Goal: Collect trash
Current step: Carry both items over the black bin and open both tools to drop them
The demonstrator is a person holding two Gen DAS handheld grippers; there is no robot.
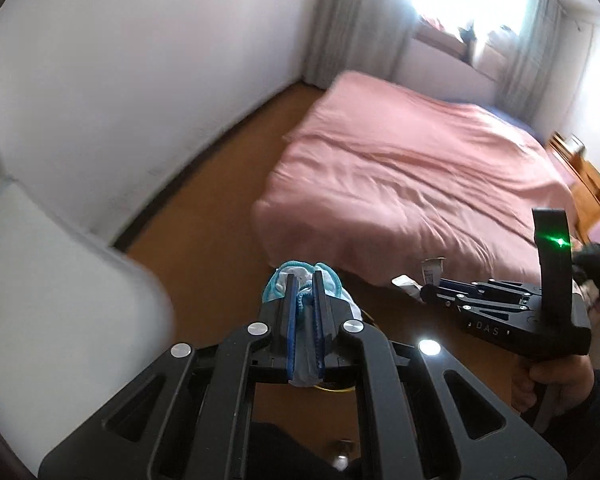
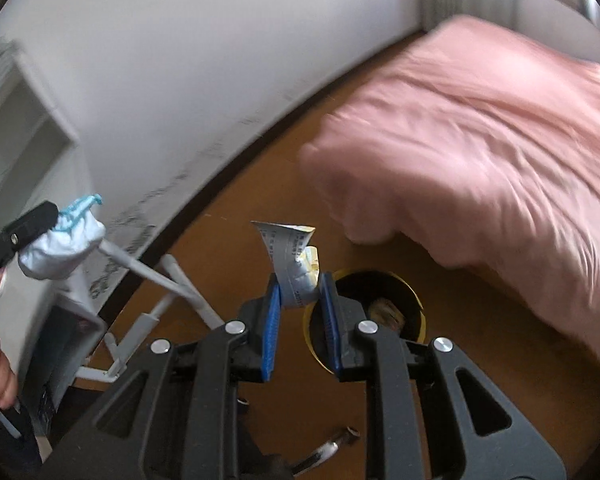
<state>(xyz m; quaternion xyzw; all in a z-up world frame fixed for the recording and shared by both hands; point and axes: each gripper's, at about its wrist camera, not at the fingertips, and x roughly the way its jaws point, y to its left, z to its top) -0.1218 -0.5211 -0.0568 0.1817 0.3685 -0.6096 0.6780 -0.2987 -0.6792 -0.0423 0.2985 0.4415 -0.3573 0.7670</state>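
Observation:
My left gripper (image 1: 303,280) is shut on a crumpled white and light blue face mask (image 1: 290,282) and holds it above the brown floor. It also shows in the right wrist view (image 2: 62,236) at the far left. My right gripper (image 2: 300,280) is shut on a crumpled paper wrapper with printed text (image 2: 290,258). It hangs just above and to the left of a round bin with a yellow rim (image 2: 380,308) that has some trash inside. The right gripper (image 1: 424,292) shows in the left wrist view with the paper at its tip.
A bed with a pink cover (image 1: 412,168) fills the right side. A white wall (image 1: 120,80) runs along the left. A white rack with tubular legs (image 2: 156,280) stands by the wall. A wooden chair (image 1: 588,188) is beyond the bed.

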